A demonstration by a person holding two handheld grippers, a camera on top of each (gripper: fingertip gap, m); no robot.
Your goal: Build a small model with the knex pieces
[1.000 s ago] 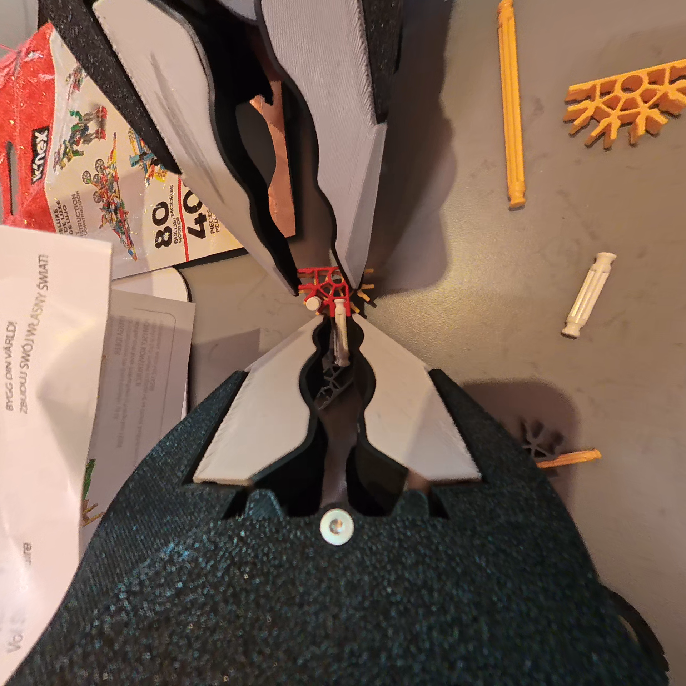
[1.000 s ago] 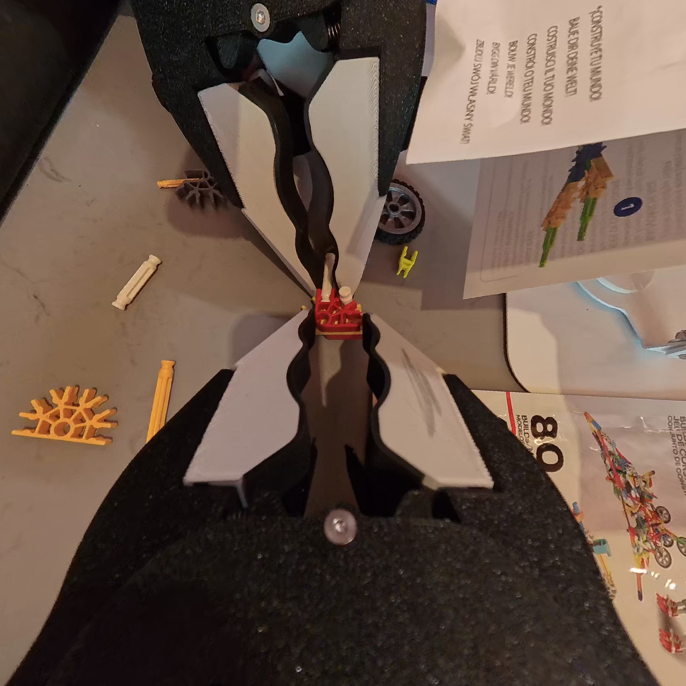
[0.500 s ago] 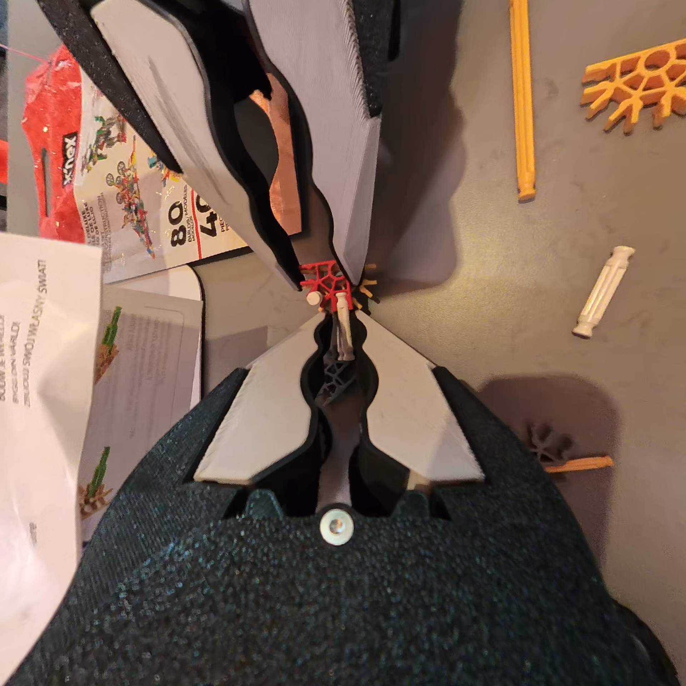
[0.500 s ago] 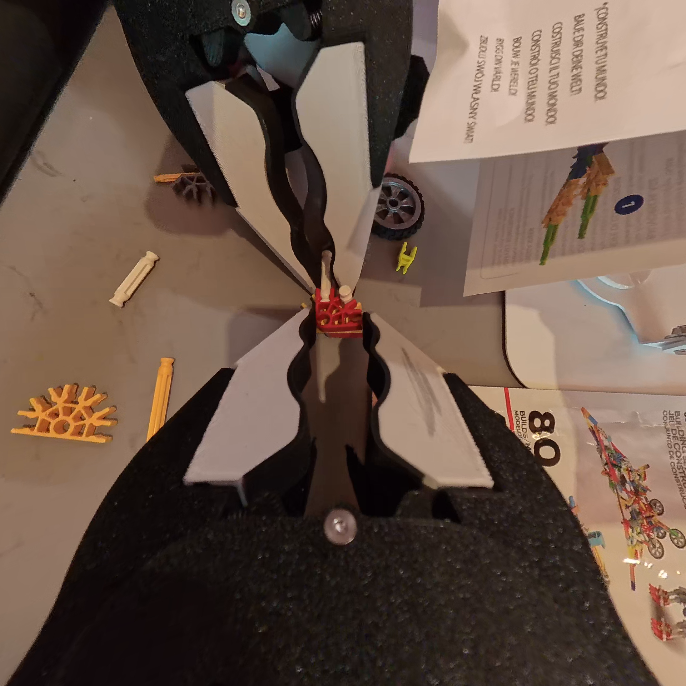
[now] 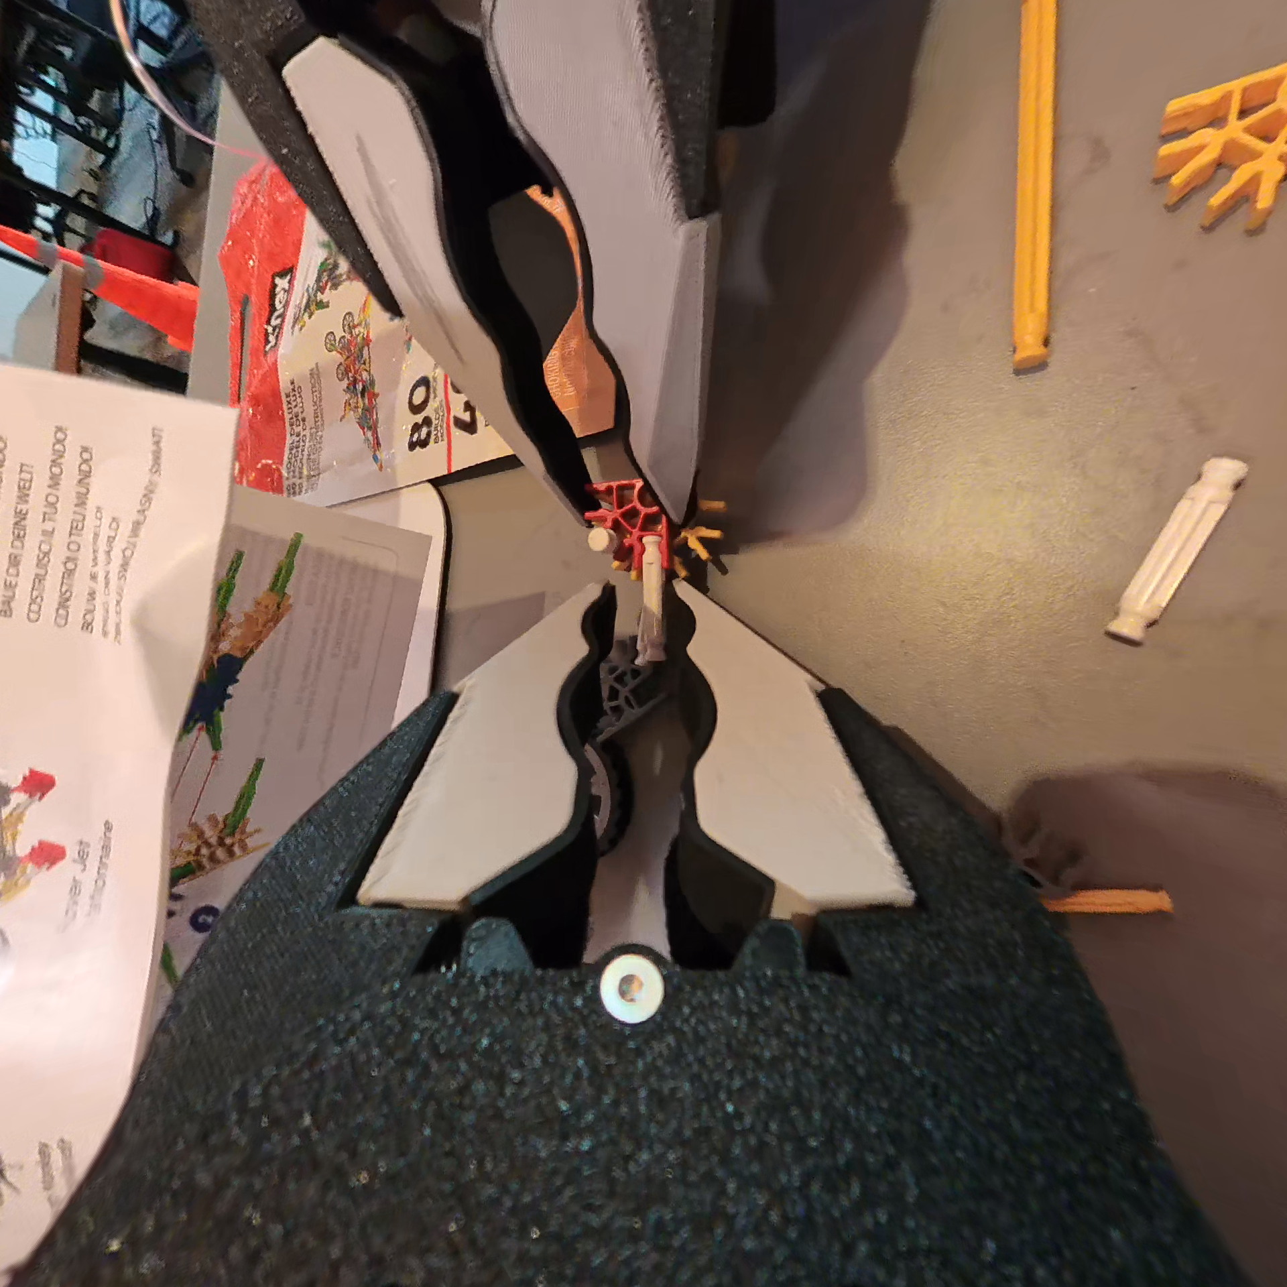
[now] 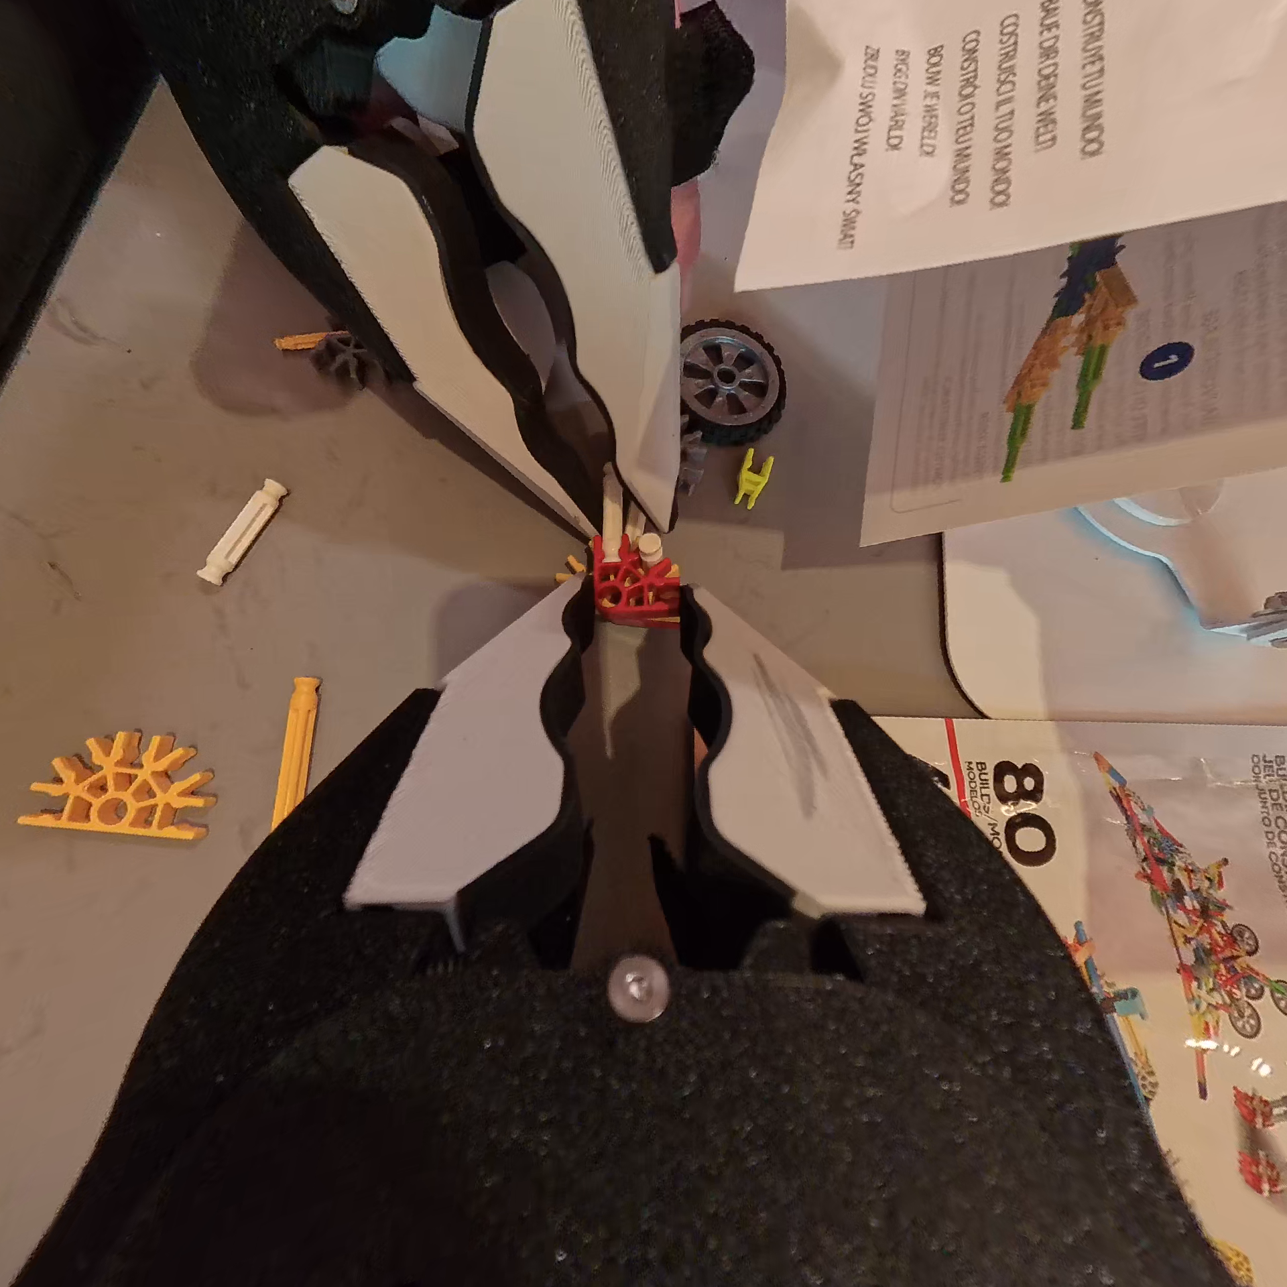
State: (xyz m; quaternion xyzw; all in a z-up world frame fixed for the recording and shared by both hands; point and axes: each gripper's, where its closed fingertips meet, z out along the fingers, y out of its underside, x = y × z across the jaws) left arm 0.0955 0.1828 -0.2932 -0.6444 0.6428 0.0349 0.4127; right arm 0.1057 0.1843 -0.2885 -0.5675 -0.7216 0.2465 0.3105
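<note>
My left gripper [image 5: 642, 592] is shut on a short white rod [image 5: 651, 578] whose far end plugs into a red connector [image 5: 620, 515]. My right gripper [image 6: 632, 602] is shut on that red connector [image 6: 630, 592], with a yellow connector [image 6: 668, 618] stacked against it. The two grippers meet tip to tip above the grey table. The right gripper comes in from the top of the left wrist view [image 5: 627, 501], and the left gripper from the top of the right wrist view [image 6: 613, 519]. A second white rod stub [image 6: 651, 543] sticks out of the red connector.
On the table lie a loose white rod [image 6: 240, 533], a yellow rod [image 6: 296, 745], a yellow fan connector [image 6: 118, 790], a grey connector with an orange rod [image 6: 334, 348], a wheel [image 6: 731, 390] and a small yellow-green clip [image 6: 752, 477]. Instruction sheets [image 6: 1044, 139] and a printed bag [image 6: 1114, 870] lie to the right. My left and right fingertips are right by each other.
Both grips are unchanged. The joined grippers have shifted and tilted slightly, so the table parts slide right in the left wrist view and the left gripper looks larger in the right wrist view.
</note>
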